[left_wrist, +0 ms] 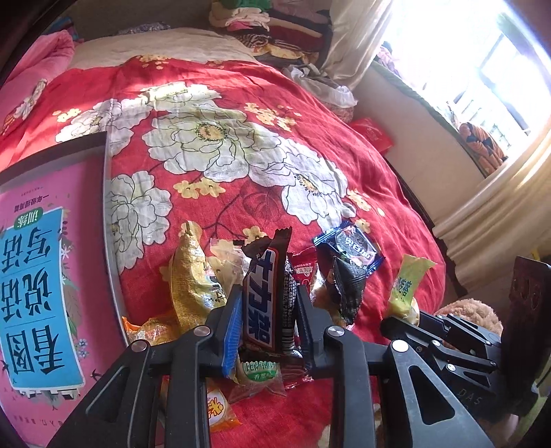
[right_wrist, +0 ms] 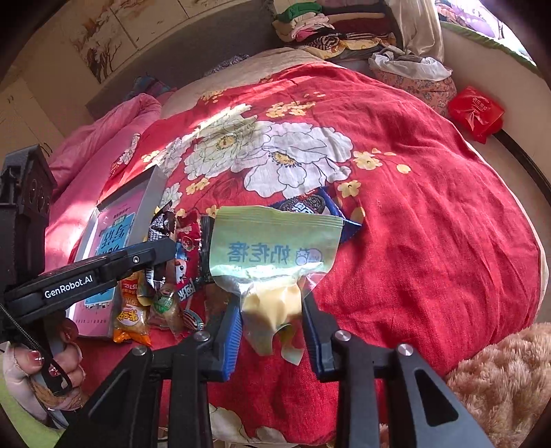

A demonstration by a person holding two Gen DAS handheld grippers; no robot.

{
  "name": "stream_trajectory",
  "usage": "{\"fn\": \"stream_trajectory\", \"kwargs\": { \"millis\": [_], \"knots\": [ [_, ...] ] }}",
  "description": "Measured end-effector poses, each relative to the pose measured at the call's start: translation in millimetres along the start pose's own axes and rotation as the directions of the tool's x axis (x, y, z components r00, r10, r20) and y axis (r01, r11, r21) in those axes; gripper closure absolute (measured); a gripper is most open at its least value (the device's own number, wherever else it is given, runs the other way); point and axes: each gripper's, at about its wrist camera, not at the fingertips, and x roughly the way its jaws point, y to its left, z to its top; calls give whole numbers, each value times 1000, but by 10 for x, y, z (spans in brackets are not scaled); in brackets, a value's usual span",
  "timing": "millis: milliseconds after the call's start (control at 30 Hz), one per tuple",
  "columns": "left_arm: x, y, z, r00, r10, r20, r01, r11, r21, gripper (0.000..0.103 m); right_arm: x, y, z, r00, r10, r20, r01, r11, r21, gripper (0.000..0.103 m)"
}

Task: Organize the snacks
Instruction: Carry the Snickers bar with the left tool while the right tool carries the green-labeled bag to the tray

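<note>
Red floral bedspread (left_wrist: 241, 103) — sunlit window (left_wrist: 482, 62)

A brown chocolate bar (left_wrist: 267, 293) is clamped upright by the left gripper (left_wrist: 265, 310). A gold packet (left_wrist: 191, 275), a blue cookie packet (left_wrist: 347, 251) and a yellow-green packet (left_wrist: 408, 282) are gathered on the red floral bedspread (left_wrist: 241, 103). A pink book (left_wrist: 44, 275) is laid at its left edge.

A bed (right_wrist: 430, 241) carries everything, spread with a red cover printed with large white and small yellow flowers. On its near left part lies a flat pink book (left_wrist: 44, 275) with a blue label, and just right of it a heap of wrapped snacks (left_wrist: 193, 286): gold, orange, red, dark blue. At the far end folded clothes (right_wrist: 330, 31) are stacked. A pink quilt (right_wrist: 103, 138) lies along the far left side.
</note>
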Motion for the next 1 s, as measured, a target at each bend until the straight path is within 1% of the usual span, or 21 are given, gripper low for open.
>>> {"fn": "stream_trajectory", "kwargs": {
  "millis": [133,300,533,733,867,1000],
  "knots": [
    [-139,73,-5,1000,-19,23,20,999,-34,73,-65,71,15,999,36,28,-35,999,-27,70],
    [-339,167,-24,998,-5,56,8,998,-56,73,-85,193,20,997,60,47,-56,996,-76,70],
    [-668,349,-55,993,22,112,-11,996,-90,73,-175,534,-10,990,110,83,-90,972,-217,70],
    [-944,521,-166,984,86,153,-69,991,-116,73,-198,833,-26,982,165,89,-132,946,-297,70],
    [-1100,704,-255,979,122,166,-97,984,-151,73,-154,1080,-38,977,205,64,-169,919,-355,70],
    [-1246,910,-339,971,159,178,-123,972,-199,73,-83,1368,-88,969,245,33,-209,885,-417,70]
  ]
}}
